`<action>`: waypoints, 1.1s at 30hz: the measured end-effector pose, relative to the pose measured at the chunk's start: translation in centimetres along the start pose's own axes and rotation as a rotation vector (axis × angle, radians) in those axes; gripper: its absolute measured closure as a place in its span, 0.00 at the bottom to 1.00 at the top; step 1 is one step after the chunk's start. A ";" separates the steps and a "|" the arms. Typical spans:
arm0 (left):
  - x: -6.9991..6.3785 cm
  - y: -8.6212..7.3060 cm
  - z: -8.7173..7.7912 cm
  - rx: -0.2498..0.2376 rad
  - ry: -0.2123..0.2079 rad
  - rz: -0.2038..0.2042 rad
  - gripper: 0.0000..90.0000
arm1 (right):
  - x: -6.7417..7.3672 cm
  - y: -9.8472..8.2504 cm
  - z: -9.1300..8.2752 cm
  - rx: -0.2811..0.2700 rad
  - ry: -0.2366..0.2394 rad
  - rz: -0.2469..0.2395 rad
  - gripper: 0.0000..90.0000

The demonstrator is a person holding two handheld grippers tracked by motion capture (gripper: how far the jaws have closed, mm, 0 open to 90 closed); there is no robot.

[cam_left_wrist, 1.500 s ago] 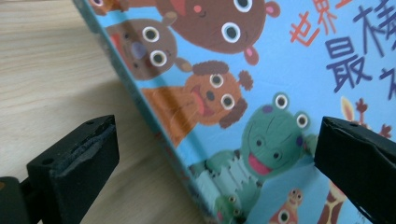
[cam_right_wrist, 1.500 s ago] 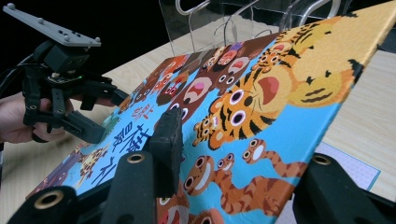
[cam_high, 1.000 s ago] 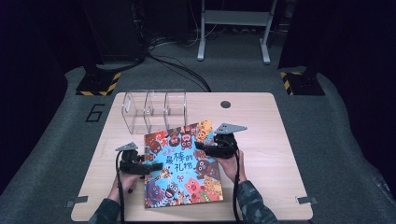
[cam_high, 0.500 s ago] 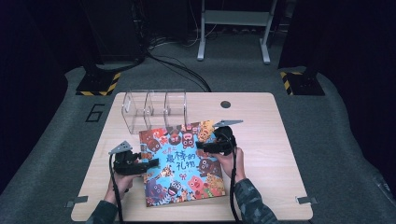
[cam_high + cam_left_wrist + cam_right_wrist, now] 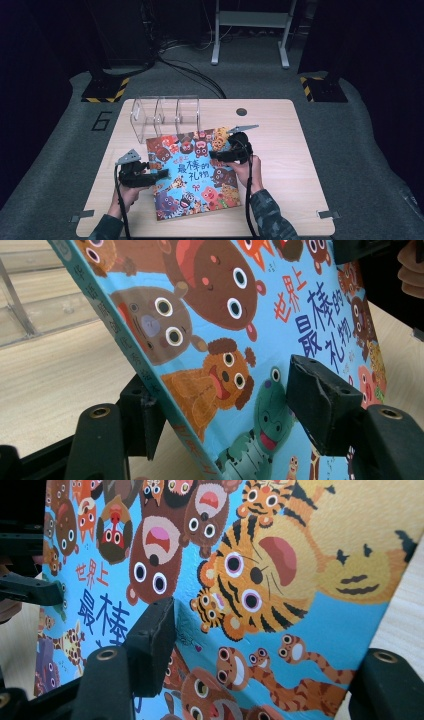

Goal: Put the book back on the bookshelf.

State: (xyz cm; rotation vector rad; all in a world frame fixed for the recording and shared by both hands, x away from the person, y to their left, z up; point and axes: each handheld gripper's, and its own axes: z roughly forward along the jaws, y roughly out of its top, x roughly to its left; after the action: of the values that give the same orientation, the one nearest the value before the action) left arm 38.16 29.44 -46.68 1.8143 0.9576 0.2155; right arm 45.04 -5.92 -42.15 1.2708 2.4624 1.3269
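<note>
Book (image 5: 260, 315) cover cropped by frame edges; right claw's (image 5: 260, 680) far pad hidden.

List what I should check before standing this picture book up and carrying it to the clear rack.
1. Left gripper grip on picture book: ok. Its fingers have just been closing and the spine edge is between them.
2. Spine edge raised off the table: ok, the book is tilted.
3. Right gripper grip: cannot tell. Its fingers have just been opening, one lies against the cover, and the book's edge seems to sit between them.
4. Clear rack slots free: ok, nothing seen inside.
5. Way from book to rack: ok, nothing between.
</note>
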 end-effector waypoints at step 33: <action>-1.6 2.7 -3.7 -0.094 -0.055 0.129 0.58 | 2.8 2.4 -1.1 -0.037 0.014 -0.108 0.33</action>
State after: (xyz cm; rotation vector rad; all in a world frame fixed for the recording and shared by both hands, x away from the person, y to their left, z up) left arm 36.46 30.51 -42.21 1.7875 0.7800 0.2847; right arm 44.30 -4.05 -38.91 1.1077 2.4650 1.3523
